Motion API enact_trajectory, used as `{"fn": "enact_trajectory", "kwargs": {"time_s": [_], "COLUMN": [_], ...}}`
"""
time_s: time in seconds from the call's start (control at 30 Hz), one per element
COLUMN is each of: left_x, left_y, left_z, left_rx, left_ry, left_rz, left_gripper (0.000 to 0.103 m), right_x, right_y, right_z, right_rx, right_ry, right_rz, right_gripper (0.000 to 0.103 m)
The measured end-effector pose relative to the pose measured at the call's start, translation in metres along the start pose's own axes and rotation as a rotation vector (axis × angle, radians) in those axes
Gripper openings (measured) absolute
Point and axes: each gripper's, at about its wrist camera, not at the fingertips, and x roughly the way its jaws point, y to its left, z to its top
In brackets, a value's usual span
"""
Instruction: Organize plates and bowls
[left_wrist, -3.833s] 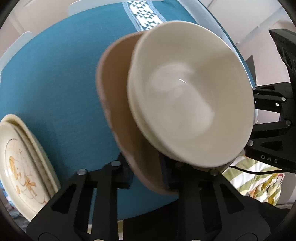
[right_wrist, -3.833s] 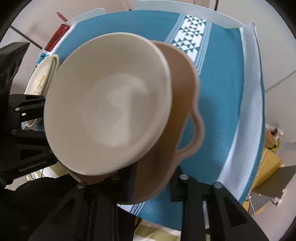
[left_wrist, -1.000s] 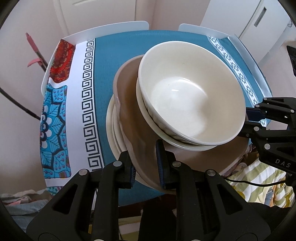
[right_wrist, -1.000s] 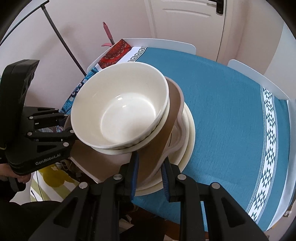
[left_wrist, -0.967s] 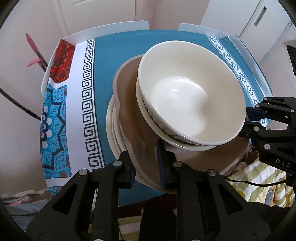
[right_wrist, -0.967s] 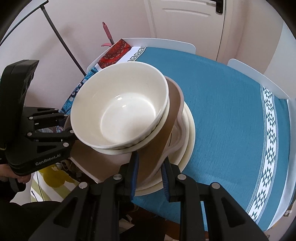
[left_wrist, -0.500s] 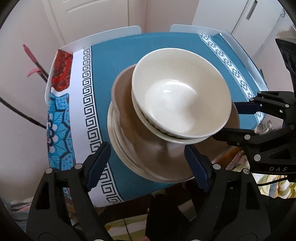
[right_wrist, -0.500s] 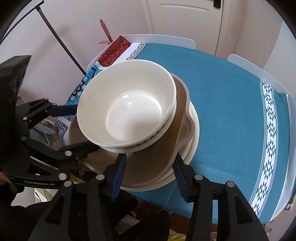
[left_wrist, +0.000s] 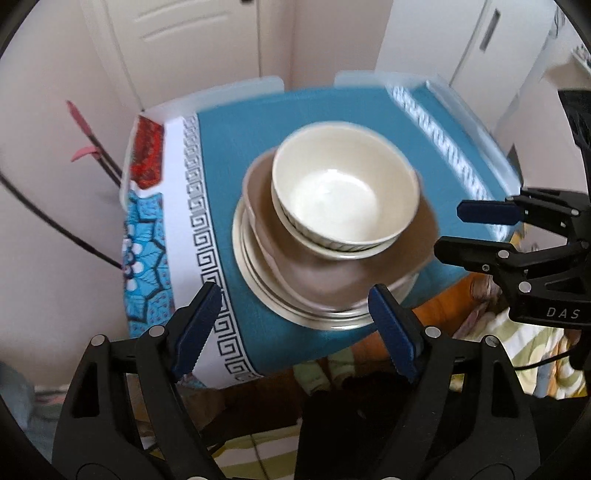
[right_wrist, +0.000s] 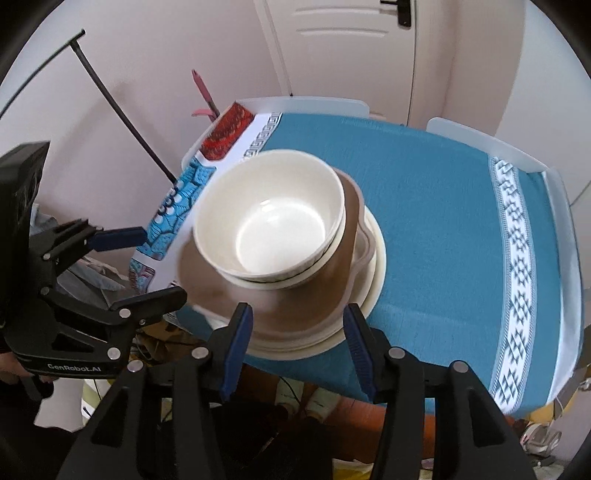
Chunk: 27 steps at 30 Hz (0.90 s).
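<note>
A cream bowl sits on a brown plate, which rests on a stack of cream plates near the front edge of the table with the teal cloth. The same stack shows in the right wrist view: bowl, brown plate, cream plates. My left gripper is open and empty, back from the stack's near edge. My right gripper is open and empty, just off the stack's near rim. Each gripper shows in the other's view.
The cloth has white patterned bands at the left and right. White chair backs stand at the far side. Doors and walls lie behind. The floor with striped fabric lies below the table edge.
Both grippers have let go of the brown plate, opened wide and pulled back from the stack, which now rests on the cream plates.
</note>
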Motion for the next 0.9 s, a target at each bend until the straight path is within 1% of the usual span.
{"fn": "enact_trajectory", "kwargs": {"time_s": [0.07,0.17,0.2,0.23,0.27,0.3,0.33,0.37,0.4,0.47,0.53,0.57,0.67,0.77,0.9], "left_x": [-0.024,-0.069,-0.082,-0.103,-0.116,-0.130,-0.148,-0.160,-0.173,-0.195,-0.211,-0.219,-0.231,-0.236,-0.236], "left_y": [-0.003,-0.009,-0.011,-0.015,-0.017,-0.020,-0.024,-0.026,-0.029,-0.035,-0.041,-0.044,-0.050,-0.053,-0.056], "left_z": [-0.001,0.000,0.001,0.002,0.003,0.004,0.005,0.005,0.004,0.003,0.005,0.006,0.007,0.010,0.013], "left_rx": [-0.033,-0.072,-0.080,-0.090,-0.094,-0.100,-0.108,-0.112,-0.114,-0.110,-0.105,-0.110,-0.119,-0.115,-0.114], "left_ry": [-0.057,-0.175,-0.219,-0.286,-0.328,-0.379,-0.445,-0.493,-0.550,-0.640,-0.694,-0.720,-0.767,-0.778,-0.791], "left_rz": [0.014,0.033,0.042,0.061,0.074,0.089,0.106,0.116,0.126,0.145,0.179,0.206,0.241,0.263,0.265], "left_gripper": [0.081,0.081,0.081,0.083,0.089,0.095,0.098,0.103,0.103,0.103,0.103,0.103,0.103,0.103,0.103], "right_x": [-0.019,-0.061,-0.078,-0.091,-0.110,-0.123,-0.136,-0.149,-0.162,-0.182,-0.203,-0.213,-0.230,-0.239,-0.244], "right_y": [0.003,0.008,0.010,0.011,0.013,0.014,0.015,0.015,0.015,0.016,0.017,0.019,0.025,0.025,0.021], "right_z": [0.000,0.002,0.004,0.004,0.004,0.005,0.006,0.006,0.006,0.005,0.002,-0.001,-0.005,-0.006,-0.008], "right_rx": [-0.007,-0.002,0.002,0.006,0.011,0.015,0.018,0.022,0.024,0.030,0.047,0.051,0.052,0.063,0.088], "right_ry": [-0.049,-0.157,-0.203,-0.236,-0.287,-0.325,-0.362,-0.398,-0.437,-0.491,-0.557,-0.599,-0.674,-0.710,-0.732], "right_rz": [-0.021,-0.046,-0.059,-0.071,-0.090,-0.102,-0.113,-0.129,-0.150,-0.165,-0.194,-0.218,-0.290,-0.311,-0.339], "right_gripper": [0.047,0.047,0.050,0.062,0.079,0.085,0.091,0.092,0.092,0.098,0.102,0.102,0.102,0.102,0.102]}}
